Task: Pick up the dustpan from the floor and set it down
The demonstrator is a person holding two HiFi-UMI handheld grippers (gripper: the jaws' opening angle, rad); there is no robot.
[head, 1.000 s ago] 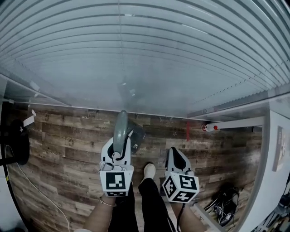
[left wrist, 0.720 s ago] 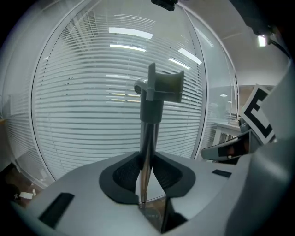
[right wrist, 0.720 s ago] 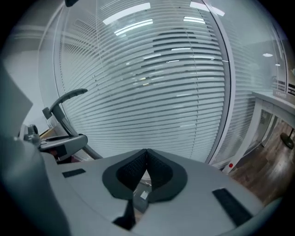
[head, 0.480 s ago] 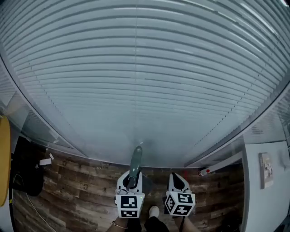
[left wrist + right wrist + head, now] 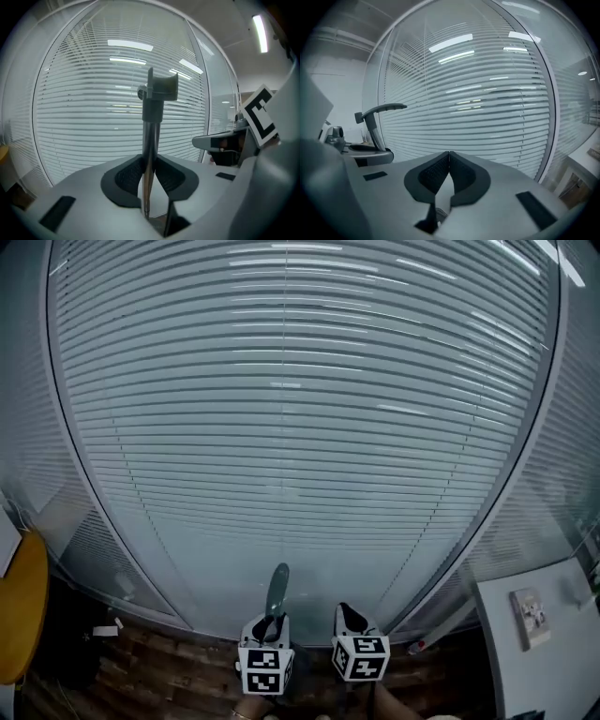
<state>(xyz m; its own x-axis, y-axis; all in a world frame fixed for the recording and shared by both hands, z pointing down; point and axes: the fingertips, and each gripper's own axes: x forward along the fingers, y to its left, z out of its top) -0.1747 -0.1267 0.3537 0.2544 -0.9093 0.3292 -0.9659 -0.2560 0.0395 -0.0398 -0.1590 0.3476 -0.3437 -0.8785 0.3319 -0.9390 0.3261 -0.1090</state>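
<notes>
The dustpan's upright handle (image 5: 150, 140) is a thin metal rod with a grey plastic grip on top (image 5: 159, 89). My left gripper (image 5: 149, 164) is shut on the rod, pads pressing both sides. In the head view the handle (image 5: 277, 589) sticks up from the left gripper (image 5: 269, 626) at the bottom centre. The pan itself is hidden below. My right gripper (image 5: 449, 159) is shut with nothing between its pads; it sits just right of the left one (image 5: 347, 615). From the right gripper view the handle (image 5: 375, 122) stands at the left.
A glass wall with closed horizontal blinds (image 5: 300, 427) fills the space ahead. Wood-pattern floor (image 5: 141, 652) shows at the bottom. A yellow table edge (image 5: 19, 615) is at the left, a white desk corner (image 5: 534, 615) at the right.
Both grippers have risen from near the floor, the left one carrying the dustpan handle. The head view has tilted up from the floor to the blinds.
</notes>
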